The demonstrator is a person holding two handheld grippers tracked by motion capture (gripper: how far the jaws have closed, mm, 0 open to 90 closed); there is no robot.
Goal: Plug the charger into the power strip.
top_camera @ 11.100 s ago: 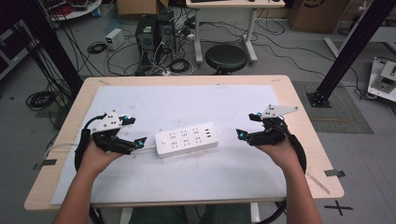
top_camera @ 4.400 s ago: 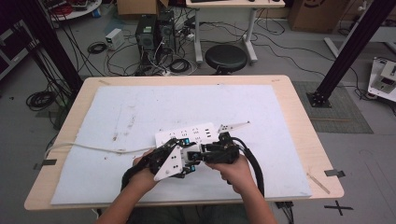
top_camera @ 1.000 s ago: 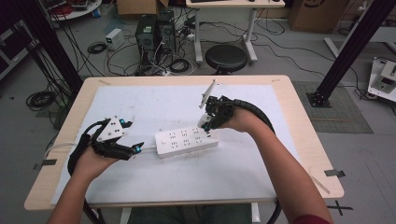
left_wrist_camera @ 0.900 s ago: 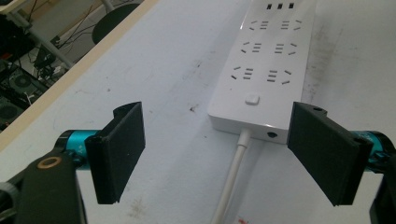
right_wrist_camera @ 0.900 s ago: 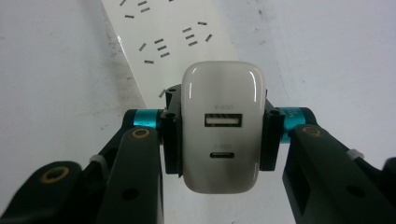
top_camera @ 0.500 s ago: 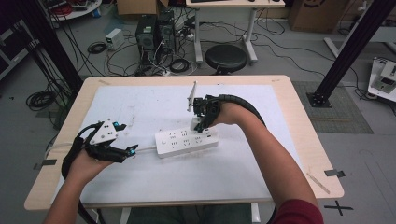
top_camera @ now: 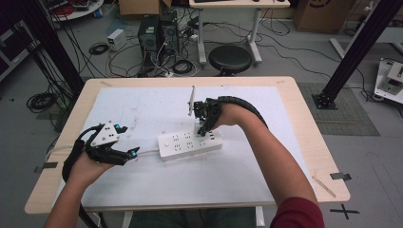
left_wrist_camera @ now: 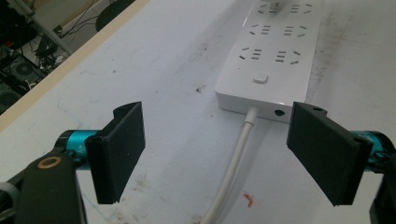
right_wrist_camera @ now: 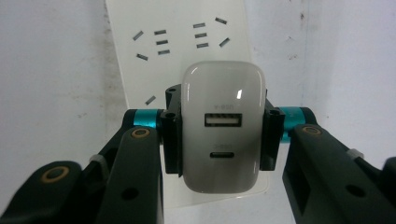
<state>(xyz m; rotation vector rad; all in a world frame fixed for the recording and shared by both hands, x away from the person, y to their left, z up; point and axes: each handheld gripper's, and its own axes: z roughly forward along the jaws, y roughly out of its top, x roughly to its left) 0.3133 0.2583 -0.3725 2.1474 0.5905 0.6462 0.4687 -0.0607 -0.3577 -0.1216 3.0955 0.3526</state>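
No legible words, brand names or numbers anywhere. On the white charger [right_wrist_camera: 222, 133], clamped between the right gripper [right_wrist_camera: 219, 135] jaws above the power strip [right_wrist_camera: 180, 35], faint grey print above the upper USB port, too blurred to make out. On the floor at the lower right of the high view, a black cross-shaped mark [top_camera: 344, 210]; on the power strip, plain socket slots and a blank button, without lettering.

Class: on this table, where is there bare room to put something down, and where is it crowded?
Free: the white mat behind the power strip toward the far edge, and the near strip in front of it. Crowded: the middle, where the right gripper holds a charger over the strip and the left gripper sits at its cable.
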